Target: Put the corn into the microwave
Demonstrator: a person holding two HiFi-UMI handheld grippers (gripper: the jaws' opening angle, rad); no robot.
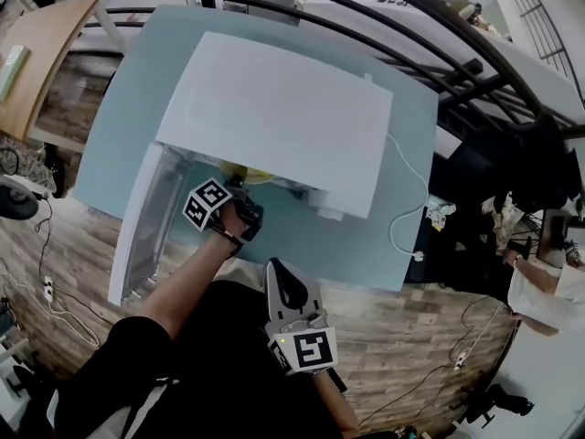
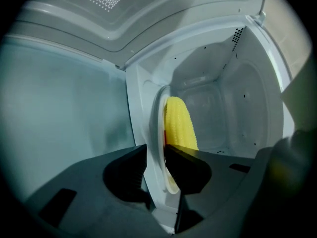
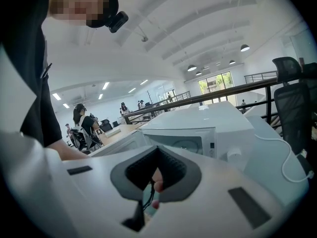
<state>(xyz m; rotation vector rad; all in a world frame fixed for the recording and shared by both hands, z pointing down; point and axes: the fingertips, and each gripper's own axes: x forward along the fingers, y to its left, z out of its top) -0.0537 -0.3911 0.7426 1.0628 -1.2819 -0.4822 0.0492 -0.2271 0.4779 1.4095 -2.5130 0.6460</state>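
Note:
A white microwave point(image 1: 283, 108) stands on the light-blue table point(image 1: 114, 108) with its door point(image 1: 137, 227) swung open to the left. My left gripper point(image 1: 239, 190) reaches into the opening. In the left gripper view a yellow corn cob point(image 2: 179, 123) lies on a white plate point(image 2: 157, 128) inside the cavity. The plate's rim runs between the jaws of the left gripper point(image 2: 156, 157), which stand slightly apart around it. A bit of yellow corn point(image 1: 253, 176) shows under the microwave's top edge. My right gripper point(image 1: 277, 268) is held back near my body, jaws together, empty; its view faces the microwave point(image 3: 198, 128).
A white power cable point(image 1: 411, 190) trails off the microwave's right side across the table to a plug. A black railing point(image 1: 439, 26) runs behind the table. A wooden desk point(image 1: 46, 53) is at the far left and a seated person point(image 1: 539, 282) at the right.

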